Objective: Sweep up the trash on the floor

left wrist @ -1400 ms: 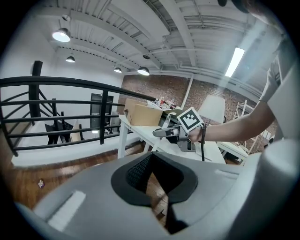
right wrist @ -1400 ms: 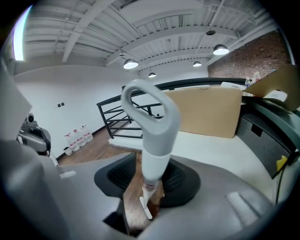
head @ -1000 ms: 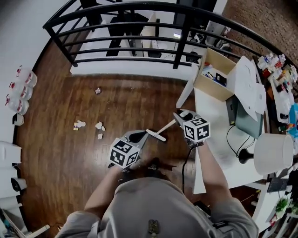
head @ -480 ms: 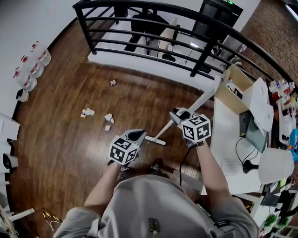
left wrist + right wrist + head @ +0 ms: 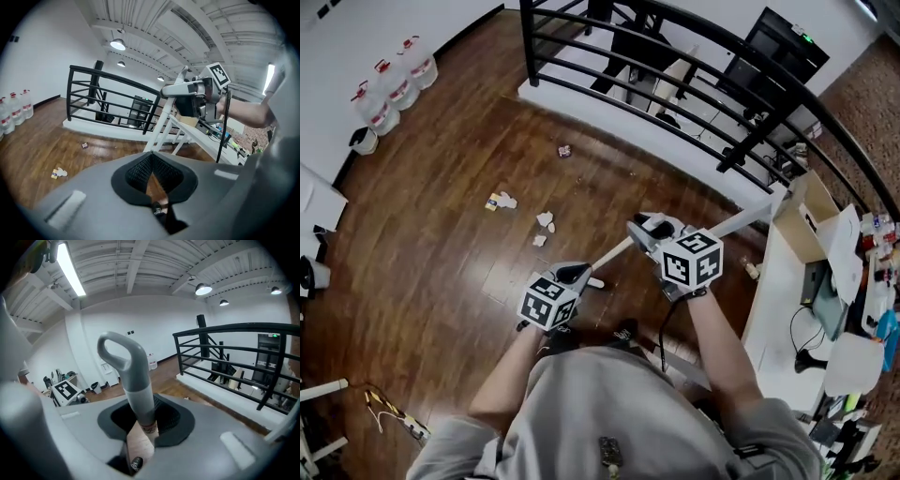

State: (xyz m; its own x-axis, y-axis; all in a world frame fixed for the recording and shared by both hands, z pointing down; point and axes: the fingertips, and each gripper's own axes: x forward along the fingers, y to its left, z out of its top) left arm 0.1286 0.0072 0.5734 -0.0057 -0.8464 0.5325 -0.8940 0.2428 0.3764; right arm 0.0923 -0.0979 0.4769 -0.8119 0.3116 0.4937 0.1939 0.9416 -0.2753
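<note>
Floor [image 5: 441, 281]: dark brown wood planks. Trash [image 5: 546, 220], far left: white scraps. Railing [image 5: 675, 56], far: black. Broom handle [image 5: 129, 380]: grey cap over pale wood. Cubes on my left gripper [image 5: 570, 274] and right gripper [image 5: 642, 227]: black-and-white squares. Worktop [image 5: 773, 281], right: white.
</note>
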